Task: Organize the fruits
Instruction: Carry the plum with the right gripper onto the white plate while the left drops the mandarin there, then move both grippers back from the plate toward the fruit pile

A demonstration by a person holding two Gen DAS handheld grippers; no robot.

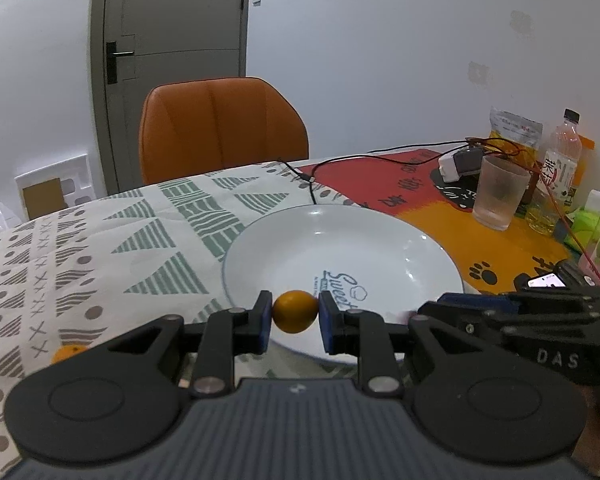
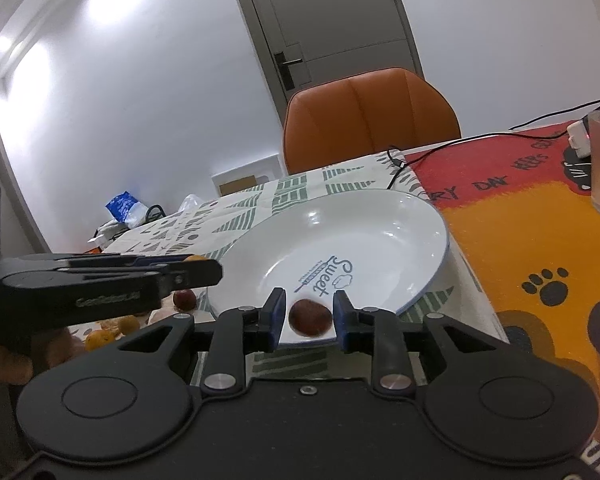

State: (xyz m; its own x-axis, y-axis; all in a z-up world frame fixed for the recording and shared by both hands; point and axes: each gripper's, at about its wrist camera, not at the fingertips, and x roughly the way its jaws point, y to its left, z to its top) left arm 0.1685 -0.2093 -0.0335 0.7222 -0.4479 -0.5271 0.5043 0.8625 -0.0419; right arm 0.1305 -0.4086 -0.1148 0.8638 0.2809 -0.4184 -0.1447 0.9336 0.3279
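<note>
A table under a patterned cloth carries 1 white plate. The left gripper is clamped on a small orange fruit over the plate's near rim. The right gripper stands slightly parted around a dark red fruit, gaps showing on both sides, at the plate's near edge

The left hand-held gripper is clamped tight; the right hand-held gripper is seemingly held slightly apart, both tilted downward.
</note>
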